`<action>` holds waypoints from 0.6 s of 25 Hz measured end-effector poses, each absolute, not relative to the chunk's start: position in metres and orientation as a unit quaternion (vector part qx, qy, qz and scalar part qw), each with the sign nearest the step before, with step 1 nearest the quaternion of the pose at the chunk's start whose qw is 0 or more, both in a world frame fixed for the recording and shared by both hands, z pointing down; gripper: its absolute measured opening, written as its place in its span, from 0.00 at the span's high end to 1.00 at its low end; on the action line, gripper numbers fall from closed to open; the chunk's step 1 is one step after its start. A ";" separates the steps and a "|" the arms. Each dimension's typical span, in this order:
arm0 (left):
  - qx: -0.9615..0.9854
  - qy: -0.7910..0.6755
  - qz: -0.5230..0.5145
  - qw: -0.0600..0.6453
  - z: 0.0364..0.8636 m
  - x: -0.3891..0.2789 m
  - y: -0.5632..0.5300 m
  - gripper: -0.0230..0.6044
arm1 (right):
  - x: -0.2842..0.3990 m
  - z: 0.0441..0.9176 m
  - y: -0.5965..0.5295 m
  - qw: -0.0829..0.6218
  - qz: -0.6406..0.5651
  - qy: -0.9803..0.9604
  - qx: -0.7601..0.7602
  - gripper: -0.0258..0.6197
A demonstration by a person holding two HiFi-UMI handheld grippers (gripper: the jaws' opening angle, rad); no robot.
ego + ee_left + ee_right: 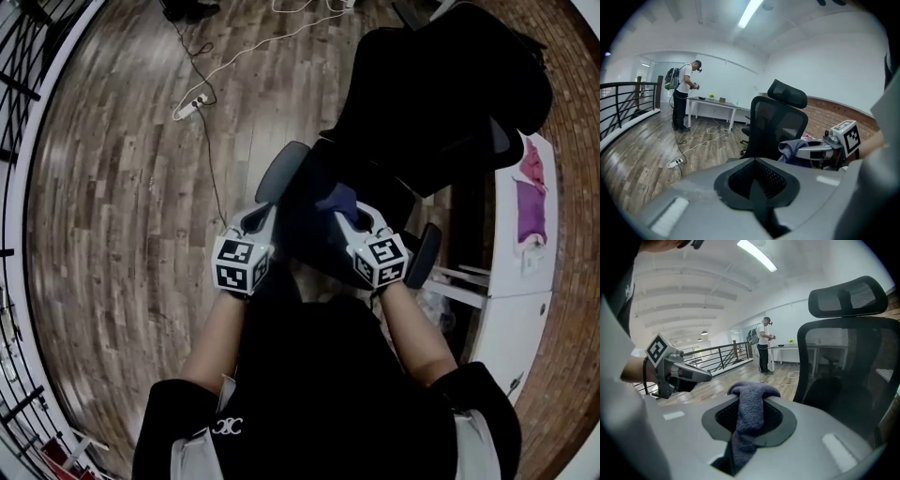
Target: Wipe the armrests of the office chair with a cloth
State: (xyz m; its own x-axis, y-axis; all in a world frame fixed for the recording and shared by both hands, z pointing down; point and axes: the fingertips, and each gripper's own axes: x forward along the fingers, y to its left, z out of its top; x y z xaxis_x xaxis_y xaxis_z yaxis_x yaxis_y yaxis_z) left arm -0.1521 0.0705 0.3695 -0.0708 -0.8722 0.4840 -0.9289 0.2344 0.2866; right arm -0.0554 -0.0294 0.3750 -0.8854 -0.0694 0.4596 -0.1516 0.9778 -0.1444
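Risk check, wipe not yet started by the look of it. Right gripper (343, 214) is clamped on a blue-grey cloth (749, 409). The jaws pinch one narrow fold, with a small bunch poking out above and the rest trailing down behind the pads. Left gripper (266, 216) has its jaws closed together with nothing between them. It hangs just beside the right one and grips no part of the office chair (441, 94).

In the head view both grippers hover over the dark seat, between the two armrests. The cloth touches neither the grey armrest pad (281, 172) on the left gripper's side nor the dark armrest pad (425, 253) on the right gripper's side.

What could go wrong:
- Cloth slip. The pinch is thin, so drag along a pad could pull the fold out or bunch it, and bare jaw tips would then scrape the armrest.
- Chair moving. It likely swivels or rolls, and nothing braces it. A sideways wipe may push the armrest away and lose contact.
- Thin contact. Little cloth sticks out past the jaws, so a stroke may cover only a strip of the pad.
- Missed side. The dark pad sits low and close to the right forearm, which makes for an awkward reach.

The power strip (191, 103) and its cable lie well apart on the wood floor, so snag risk is low.
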 end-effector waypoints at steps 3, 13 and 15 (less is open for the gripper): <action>0.638 -0.709 0.056 0.296 0.380 -0.172 0.060 0.95 | -0.076 0.387 -0.034 0.239 0.090 -0.963 0.079 0.85; 0.670 -0.668 0.086 0.312 0.405 -0.184 0.053 0.95 | -0.084 0.448 -0.024 0.301 0.070 -0.947 0.090 0.85; 0.672 -0.665 0.090 0.313 0.410 -0.176 0.048 0.95 | -0.082 0.464 -0.030 0.308 0.060 -0.946 0.082 0.85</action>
